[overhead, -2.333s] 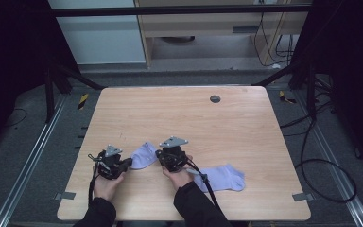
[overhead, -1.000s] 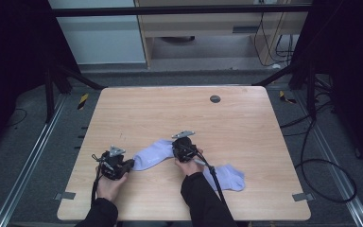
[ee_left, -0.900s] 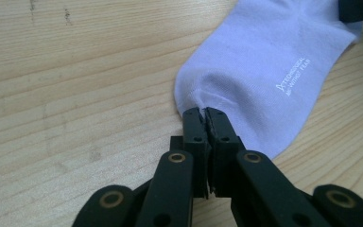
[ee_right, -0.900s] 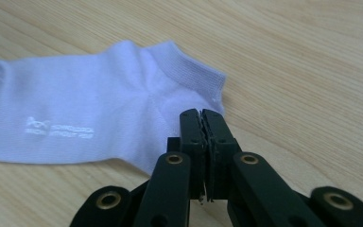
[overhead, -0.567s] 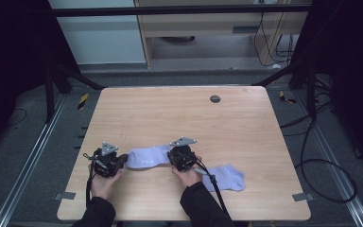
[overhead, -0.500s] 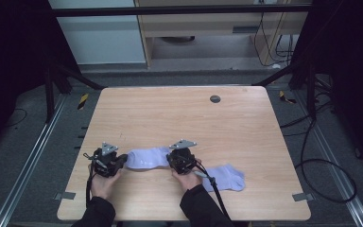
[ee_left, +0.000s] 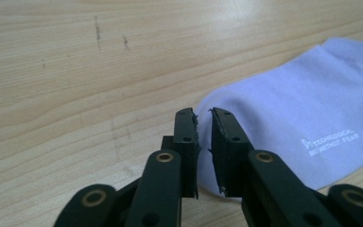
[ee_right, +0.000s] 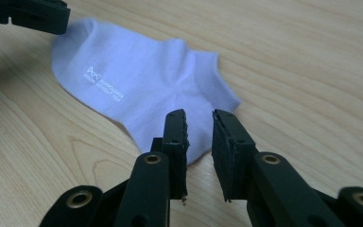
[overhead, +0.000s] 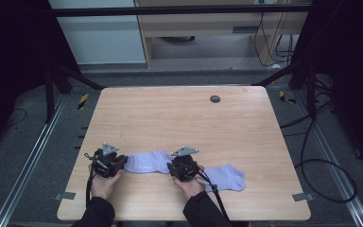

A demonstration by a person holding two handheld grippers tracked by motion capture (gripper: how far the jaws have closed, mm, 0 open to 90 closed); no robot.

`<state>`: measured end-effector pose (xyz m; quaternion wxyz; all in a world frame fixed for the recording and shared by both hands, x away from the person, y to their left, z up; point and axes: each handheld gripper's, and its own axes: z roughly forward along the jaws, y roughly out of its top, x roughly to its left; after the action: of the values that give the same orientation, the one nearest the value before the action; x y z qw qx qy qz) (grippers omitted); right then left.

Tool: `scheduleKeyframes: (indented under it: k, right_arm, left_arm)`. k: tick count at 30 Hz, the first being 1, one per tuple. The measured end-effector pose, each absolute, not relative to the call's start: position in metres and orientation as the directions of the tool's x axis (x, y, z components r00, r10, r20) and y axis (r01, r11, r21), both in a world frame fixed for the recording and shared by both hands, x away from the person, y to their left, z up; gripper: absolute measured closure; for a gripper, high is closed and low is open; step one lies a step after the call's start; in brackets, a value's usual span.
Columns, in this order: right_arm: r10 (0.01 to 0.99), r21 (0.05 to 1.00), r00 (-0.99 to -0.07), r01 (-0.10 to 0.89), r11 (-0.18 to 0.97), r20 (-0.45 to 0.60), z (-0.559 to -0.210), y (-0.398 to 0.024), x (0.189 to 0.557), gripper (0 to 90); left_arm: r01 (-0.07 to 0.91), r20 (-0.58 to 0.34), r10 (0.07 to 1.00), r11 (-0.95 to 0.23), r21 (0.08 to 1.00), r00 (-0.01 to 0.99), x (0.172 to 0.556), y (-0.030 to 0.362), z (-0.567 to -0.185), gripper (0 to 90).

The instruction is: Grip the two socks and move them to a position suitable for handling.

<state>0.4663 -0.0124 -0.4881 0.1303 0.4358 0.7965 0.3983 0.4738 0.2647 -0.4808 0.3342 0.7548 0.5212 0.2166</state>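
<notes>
A pale lilac ankle sock [overhead: 146, 162] lies flat on the wooden table [overhead: 179, 118] between my two grippers. My left gripper [overhead: 121, 163] stands at its toe end. In the left gripper view the jaws [ee_left: 204, 127] have just been opening, with a narrow gap over the sock's [ee_left: 288, 132] toe edge and no pinch on it. My right gripper [overhead: 172, 166] stands at the cuff end. Its jaws [ee_right: 199, 127] have also just been opening, and they stand apart above the edge of the sock [ee_right: 137, 85], not pressing it.
A second lilac sock [overhead: 228, 177] lies just right of the right hand, with the gripper's cable across it. A dark round cap [overhead: 215, 99] sits in the far part of the table. The left gripper's jaw [ee_right: 28, 14] shows beyond the sock in the right gripper view.
The right gripper has drawn its end of the sock toward the near edge, laying it out straight. Both grippers' jaws have parted and let go of the sock.
</notes>
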Motion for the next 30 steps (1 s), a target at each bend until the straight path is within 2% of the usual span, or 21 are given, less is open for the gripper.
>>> scheduleKeyframes:
  k: [7, 12, 16, 30]
  right_arm:
    - [0.796, 0.789, -0.588, 0.554, 0.266, 0.145, -0.468, -0.037, 0.465, 66.7]
    - [0.801, 0.811, -0.585, 0.528, 0.253, 0.13, -0.455, -0.063, 0.464, 58.0]
    - [0.806, 0.819, -0.578, 0.519, 0.244, 0.127, -0.446, -0.088, 0.46, 54.5]
    - [0.85, 0.826, -0.521, 0.51, 0.238, 0.077, -0.443, -0.171, 0.433, 45.3]
  left_arm:
    - [0.6, -0.072, 0.928, -0.175, 0.781, 0.364, 0.463, 0.265, -0.464, 69.1]
    - [0.571, -0.091, 0.91, -0.173, 0.803, 0.404, 0.453, 0.254, -0.45, 63.3]
    - [0.554, -0.103, 0.894, -0.176, 0.814, 0.436, 0.445, 0.238, -0.442, 59.2]
    - [0.526, -0.055, 0.807, -0.329, 0.784, 0.587, 0.43, 0.166, -0.445, 53.3]
